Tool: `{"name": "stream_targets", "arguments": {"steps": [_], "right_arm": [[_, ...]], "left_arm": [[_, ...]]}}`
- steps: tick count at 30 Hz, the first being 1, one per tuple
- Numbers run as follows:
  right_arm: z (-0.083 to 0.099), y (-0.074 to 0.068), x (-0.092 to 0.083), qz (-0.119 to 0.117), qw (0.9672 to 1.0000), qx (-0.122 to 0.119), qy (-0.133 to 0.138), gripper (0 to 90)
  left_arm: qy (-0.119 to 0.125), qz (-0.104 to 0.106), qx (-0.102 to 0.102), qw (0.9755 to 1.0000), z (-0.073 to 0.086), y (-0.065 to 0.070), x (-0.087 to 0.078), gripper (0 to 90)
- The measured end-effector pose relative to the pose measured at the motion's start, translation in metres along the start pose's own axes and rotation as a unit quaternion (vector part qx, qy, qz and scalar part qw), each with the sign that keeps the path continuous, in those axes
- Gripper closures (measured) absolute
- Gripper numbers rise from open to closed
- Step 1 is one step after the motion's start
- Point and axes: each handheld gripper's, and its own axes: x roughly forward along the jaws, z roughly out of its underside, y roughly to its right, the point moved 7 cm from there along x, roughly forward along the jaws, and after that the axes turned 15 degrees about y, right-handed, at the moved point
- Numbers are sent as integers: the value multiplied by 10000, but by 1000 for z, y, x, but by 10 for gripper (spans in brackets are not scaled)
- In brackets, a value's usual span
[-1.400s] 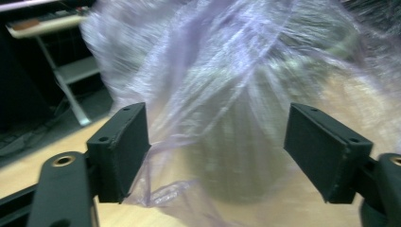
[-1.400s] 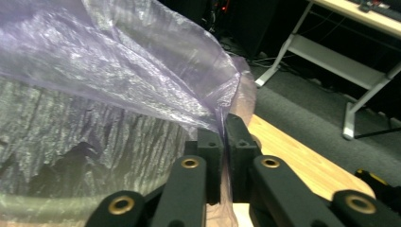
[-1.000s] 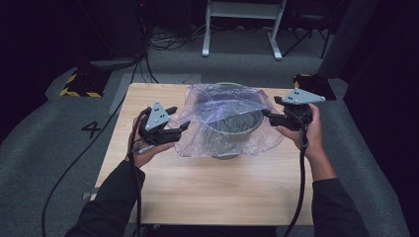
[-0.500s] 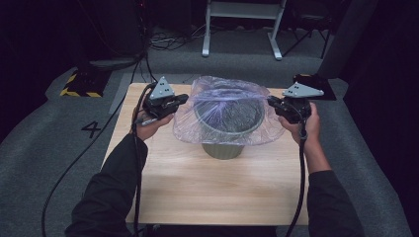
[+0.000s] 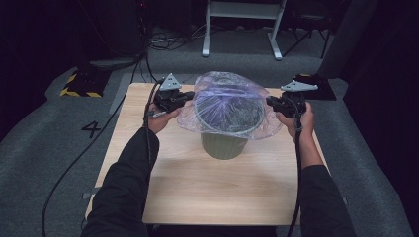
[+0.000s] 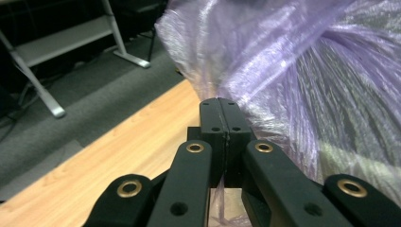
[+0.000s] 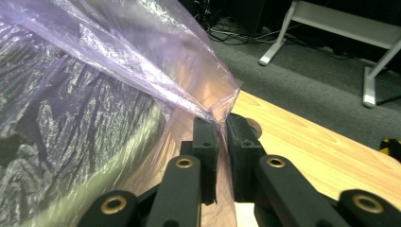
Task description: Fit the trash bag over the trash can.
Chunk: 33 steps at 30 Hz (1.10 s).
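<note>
Both tongs, left (image 5: 184,98) and right (image 5: 274,102), are clamped on the thin purple plastic bag (image 5: 225,94) stretched over the grey-green round bin (image 5: 223,144); the grey floor (image 5: 59,128) carries a "4" (image 5: 92,129).

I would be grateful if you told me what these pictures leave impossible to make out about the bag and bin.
- High view: whatever is inside the bin, veiled by the crinkled plastic bag.
- Left gripper view: the bag edge inside the left claw, covered by its shut jaws.
- Right gripper view: the bin's base, cut off by the bottom edge.
</note>
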Motion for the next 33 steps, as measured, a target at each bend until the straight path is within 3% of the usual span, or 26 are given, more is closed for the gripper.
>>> {"name": "stream_targets", "arguments": {"steps": [7,13,17,22,30,31,33], "right_arm": [[13,-10,6,-286,9995,-59,-144,879],[17,-16,3,-552,9984,-45,-74,900],[21,-20,-2,-836,9964,146,7,900],[23,-32,-12,-1034,9946,-26,-16,900],[26,-45,-29,-1123,9934,-223,-20,900],[26,-45,-31,-1125,9933,-246,-30,900],[26,-46,-35,-1072,9937,-316,-67,894]], "left_arm": [[-40,131,-305,9994,8,1,6,900],[-147,338,-236,9990,12,8,4,900],[-123,486,-290,9983,14,15,-4,900],[-123,606,-128,9980,17,28,-20,899],[-107,616,-28,9980,21,40,-47,898],[-70,539,-9,9985,20,40,-52,887],[60,494,-1,9988,17,41,-62,782]]}}
